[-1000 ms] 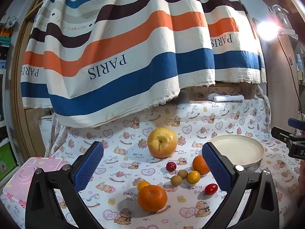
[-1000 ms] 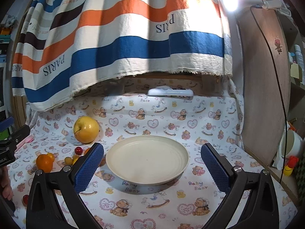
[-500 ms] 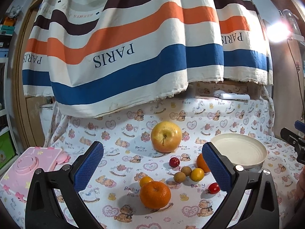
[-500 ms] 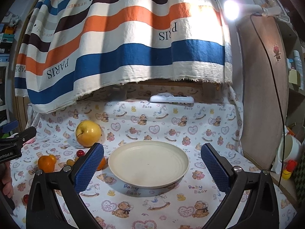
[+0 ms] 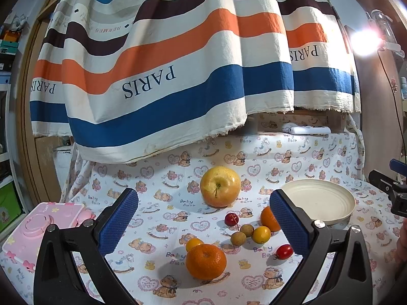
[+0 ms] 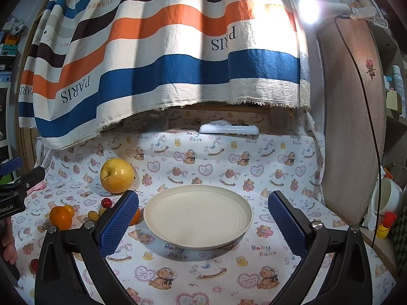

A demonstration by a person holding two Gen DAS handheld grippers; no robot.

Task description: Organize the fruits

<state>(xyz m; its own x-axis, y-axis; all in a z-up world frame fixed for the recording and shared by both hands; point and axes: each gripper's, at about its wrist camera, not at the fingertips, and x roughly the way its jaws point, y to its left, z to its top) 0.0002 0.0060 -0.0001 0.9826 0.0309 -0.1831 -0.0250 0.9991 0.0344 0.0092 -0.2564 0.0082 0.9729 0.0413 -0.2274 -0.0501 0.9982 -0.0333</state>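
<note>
A yellow apple (image 5: 220, 187) lies on the bear-print cloth, with a large orange (image 5: 206, 261) in front of it. A second orange (image 5: 269, 219), small yellow fruits (image 5: 261, 234), brown fruits (image 5: 238, 238) and red cherries (image 5: 231, 219) lie between them and the cream plate (image 5: 338, 212). My left gripper (image 5: 203, 222) is open and empty above the fruit. My right gripper (image 6: 202, 225) is open and empty, framing the empty plate (image 6: 162, 225). The apple (image 6: 117, 176) and the large orange (image 6: 60, 217) also show at left in the right wrist view.
A pink toy box (image 5: 38, 231) sits at the table's left edge. A white remote (image 6: 229, 128) lies at the back under the striped curtain (image 5: 165, 76). A wooden panel (image 6: 351, 127) and a lamp (image 6: 309, 10) stand at right, with a shelf of small items (image 6: 386, 203) beyond.
Both grippers have drawn back and risen slightly, so the fruit and plate sit a little lower and farther in view. Both stay open. No fruit has moved.
</note>
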